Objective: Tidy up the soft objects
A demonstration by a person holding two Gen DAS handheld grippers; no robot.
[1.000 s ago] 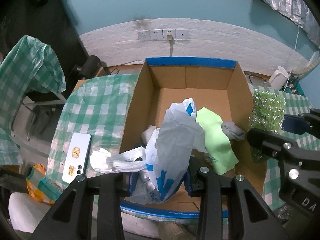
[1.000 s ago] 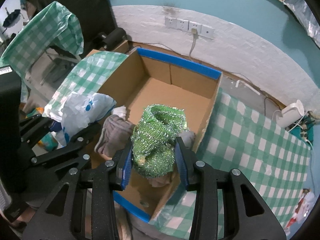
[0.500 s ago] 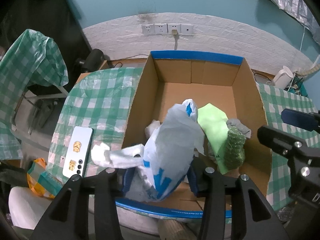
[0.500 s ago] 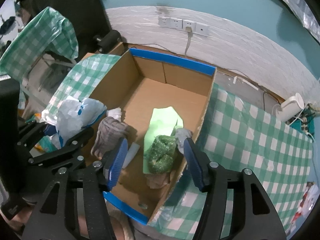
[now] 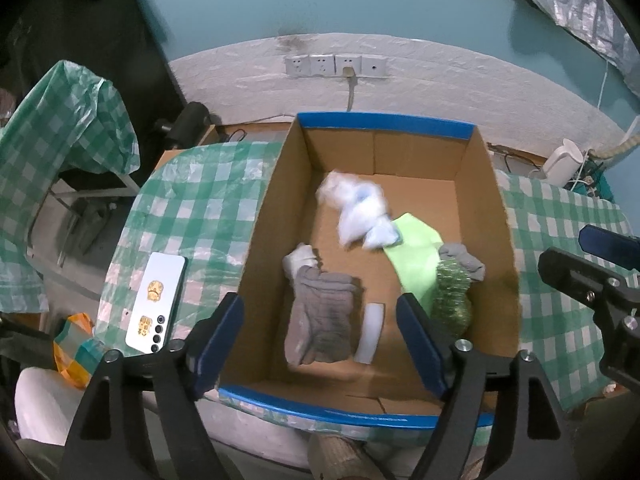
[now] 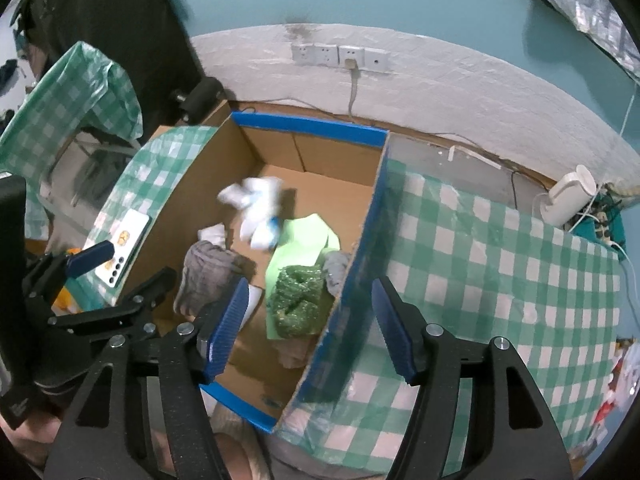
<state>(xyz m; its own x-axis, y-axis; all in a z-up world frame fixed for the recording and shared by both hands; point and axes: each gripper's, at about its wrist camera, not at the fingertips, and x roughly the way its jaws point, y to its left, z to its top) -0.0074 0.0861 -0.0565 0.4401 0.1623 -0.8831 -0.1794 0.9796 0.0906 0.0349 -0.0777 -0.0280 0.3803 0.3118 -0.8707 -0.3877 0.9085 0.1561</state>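
Both the left hand-held gripper [image 5: 320, 344] and right hand-held gripper [image 6: 310, 326] are spread and empty above the cardboard box [image 5: 486, 216], where a blurred white plastic bag [image 5: 360, 212] sits mid-frame beside a green cloth [image 5: 416, 256].

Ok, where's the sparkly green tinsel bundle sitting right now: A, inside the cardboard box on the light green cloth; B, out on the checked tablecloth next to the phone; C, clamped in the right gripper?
A: the sparkly green tinsel bundle lies inside the cardboard box on the light green cloth, and the right gripper is open and empty.
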